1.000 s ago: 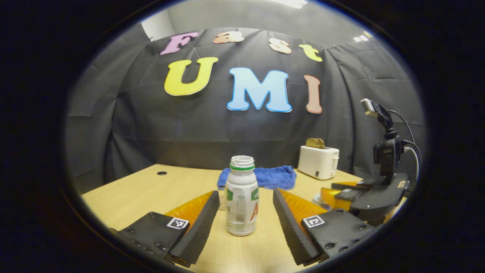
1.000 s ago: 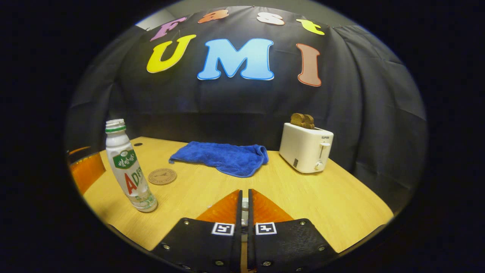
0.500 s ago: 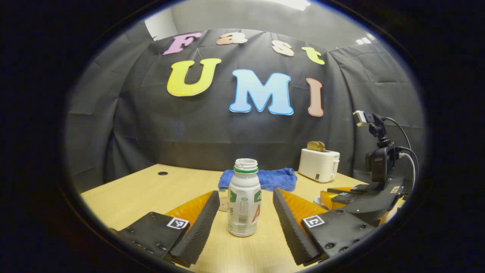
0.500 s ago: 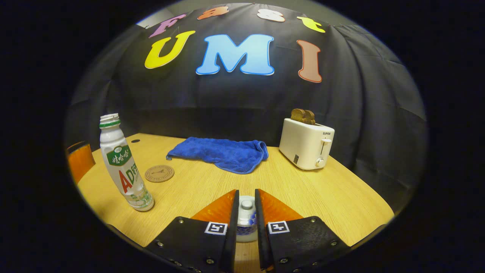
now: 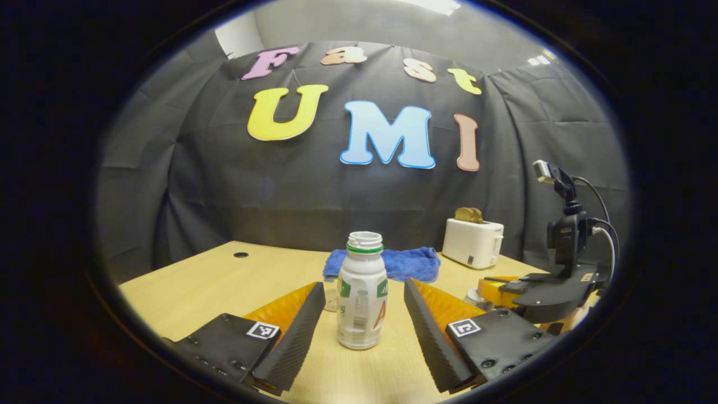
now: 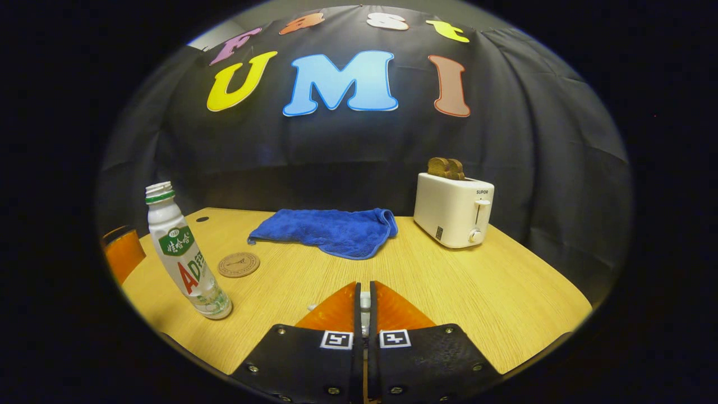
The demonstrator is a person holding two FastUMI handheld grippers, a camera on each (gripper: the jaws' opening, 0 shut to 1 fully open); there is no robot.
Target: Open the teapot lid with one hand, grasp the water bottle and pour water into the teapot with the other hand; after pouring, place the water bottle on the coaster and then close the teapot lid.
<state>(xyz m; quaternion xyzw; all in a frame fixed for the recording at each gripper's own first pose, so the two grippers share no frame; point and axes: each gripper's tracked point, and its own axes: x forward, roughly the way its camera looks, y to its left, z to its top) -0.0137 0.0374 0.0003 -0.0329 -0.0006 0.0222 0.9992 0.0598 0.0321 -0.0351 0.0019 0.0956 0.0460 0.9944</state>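
A white open-necked water bottle [image 5: 363, 292] stands upright on the wooden table [image 6: 482, 297], between the wide-apart fingers of my left gripper [image 5: 363, 285], which touch nothing. In the right gripper view the bottle [image 6: 182, 252] stands at the left, near a round cork coaster [image 6: 239, 264]. My right gripper [image 6: 363, 287] is shut on the teapot lid; a sliver of its white knob [image 6: 364, 301] shows between the fingers. The rest of the teapot is hidden below them. In the left gripper view a bit of the white teapot [image 5: 474, 297] peeks out under the right gripper.
A blue cloth [image 6: 331, 231] lies at the back middle of the table. A white toaster [image 6: 453, 210] with bread in it stands at the back right. A small hole [image 5: 240, 255] marks the table's far left.
Half a second ago my right gripper's fingers stood slightly apart around the lid knob; now they are shut on it. The left gripper and the bottle have barely moved.
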